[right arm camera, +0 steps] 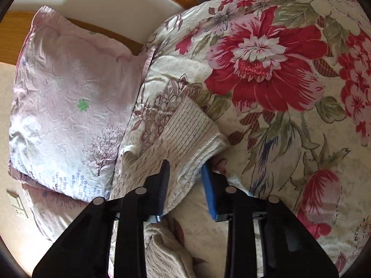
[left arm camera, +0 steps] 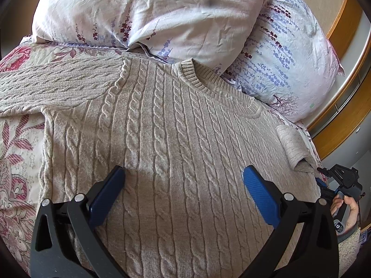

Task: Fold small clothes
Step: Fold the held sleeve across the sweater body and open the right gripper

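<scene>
Two hand-held grippers work a beige cable-knit sweater [left arm camera: 162, 127] spread on the bed [right arm camera: 289, 139]: the left hand-held gripper [left arm camera: 183, 176] hovers spread wide, while the right hand-held gripper [right arm camera: 185, 169] seems to pinch the sleeve cuff [right arm camera: 192, 129], whose thick knit could slip free if tugged.

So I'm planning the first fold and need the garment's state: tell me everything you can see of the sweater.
The sweater is a beige cable-knit with a ribbed round collar, lying flat, front up, on the floral bedspread, its collar touching the pillows. One sleeve stretches sideways, flat. The other sleeve's ribbed cuff sits between the right gripper's pads. The left gripper hovers open over the chest.
</scene>
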